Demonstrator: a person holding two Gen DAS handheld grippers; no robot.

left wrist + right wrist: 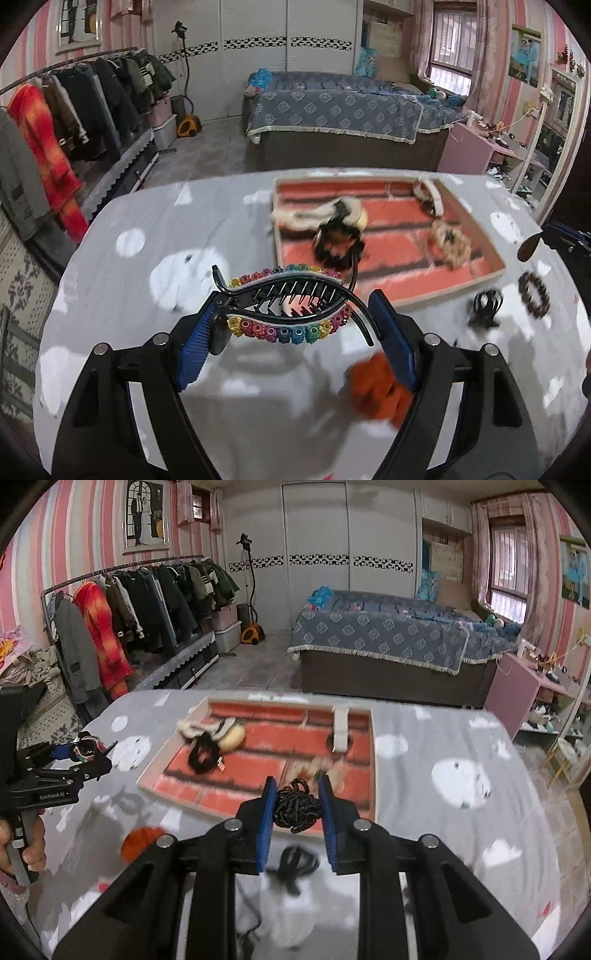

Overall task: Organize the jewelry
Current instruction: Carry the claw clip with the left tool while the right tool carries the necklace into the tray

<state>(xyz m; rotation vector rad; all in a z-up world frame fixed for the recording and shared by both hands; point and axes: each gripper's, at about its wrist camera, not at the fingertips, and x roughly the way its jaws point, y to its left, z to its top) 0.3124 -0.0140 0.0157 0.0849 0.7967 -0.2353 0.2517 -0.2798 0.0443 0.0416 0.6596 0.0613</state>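
Observation:
My left gripper (293,314) is shut on a black hair clip with rainbow beads (288,308) and holds it above the table, near the front left of the red-lined tray (491,251). It also shows at the left of the right wrist view (85,751). My right gripper (297,805) is shut on a dark brown scrunchie (295,808), above the tray's front edge (258,818). In the tray lie a black scrunchie (201,755), a cream furry piece (207,727), a beige scrunchie (450,240) and a white clip (340,725).
On the grey cloud-print tablecloth (147,280) lie an orange scrunchie (380,389), a black claw clip (485,304) and a brown scrunchie (533,293). The black claw clip also lies under my right gripper (297,864). A clothes rack (129,620) and a bed (388,642) stand beyond the table.

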